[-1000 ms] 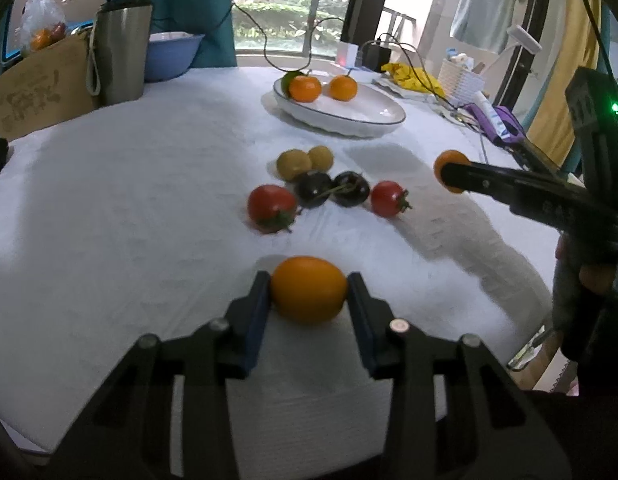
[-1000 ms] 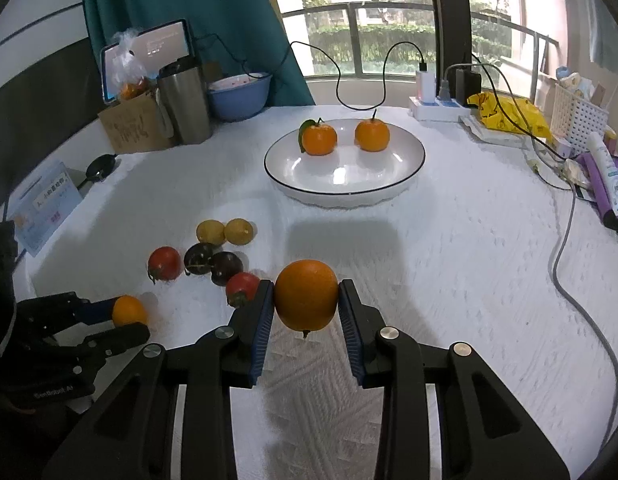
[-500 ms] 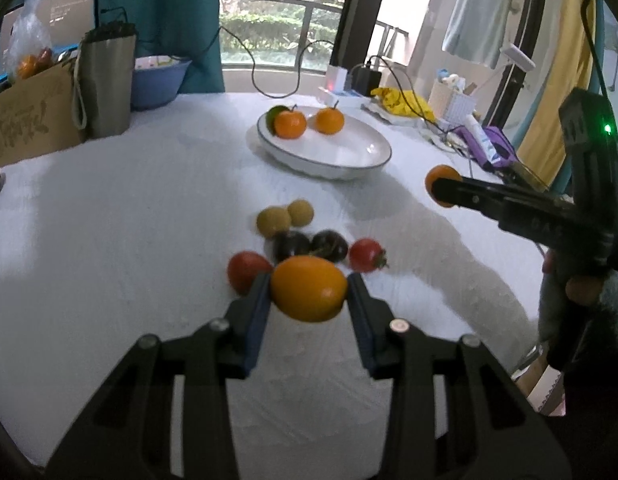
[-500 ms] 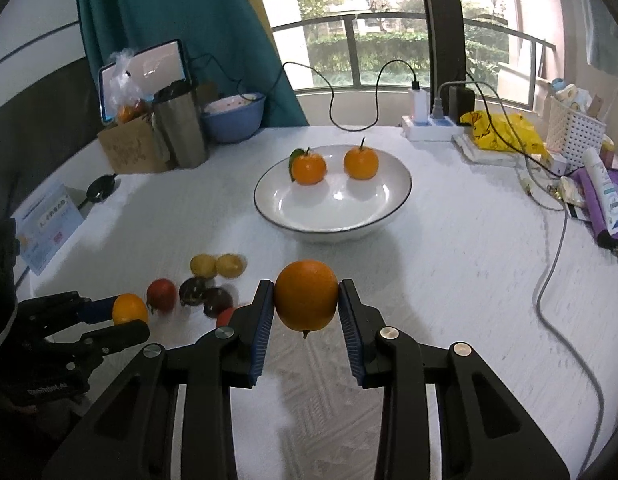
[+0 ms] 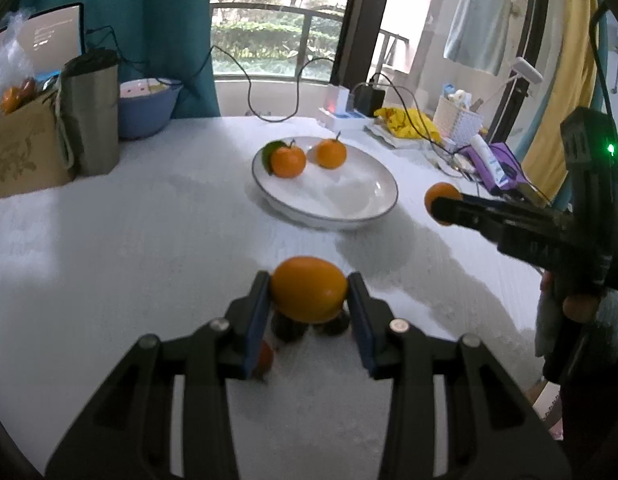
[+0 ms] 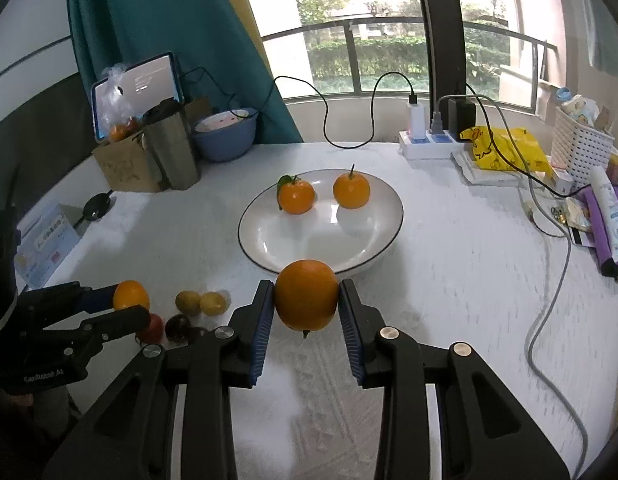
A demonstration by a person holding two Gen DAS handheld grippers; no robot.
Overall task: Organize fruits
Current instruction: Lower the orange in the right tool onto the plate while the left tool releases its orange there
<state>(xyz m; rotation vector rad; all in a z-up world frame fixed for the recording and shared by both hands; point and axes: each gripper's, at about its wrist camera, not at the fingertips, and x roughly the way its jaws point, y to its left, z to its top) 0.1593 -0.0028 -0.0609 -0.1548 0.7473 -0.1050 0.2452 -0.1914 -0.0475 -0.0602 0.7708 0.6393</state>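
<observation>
My left gripper (image 5: 308,312) is shut on an orange (image 5: 308,294), held above the table short of the white plate (image 5: 373,210). My right gripper (image 6: 307,312) is shut on a second orange (image 6: 306,295) just in front of the plate (image 6: 373,256). Two oranges lie on that plate, one with a leaf (image 6: 296,197) and one with a stem (image 6: 351,190). Small yellow fruits (image 6: 201,303), dark plums (image 6: 180,326) and a red tomato (image 6: 153,328) sit on the cloth at lower left; in the left wrist view they are mostly hidden under the held orange. Each gripper shows in the other's view, the right one (image 5: 441,206) and the left one (image 6: 129,306).
A steel tumbler (image 6: 173,148), cardboard box (image 6: 125,166), blue bowl (image 6: 225,134) and tablet (image 6: 139,84) stand at the back left. A power strip with cables (image 6: 429,146), yellow bag (image 6: 505,152), white basket (image 6: 583,146) and tube (image 6: 609,216) crowd the right side.
Both grippers have risen and moved toward the plate with their oranges. The loose fruits have slid down under the left gripper's fingers; the plate looms larger in both views.
</observation>
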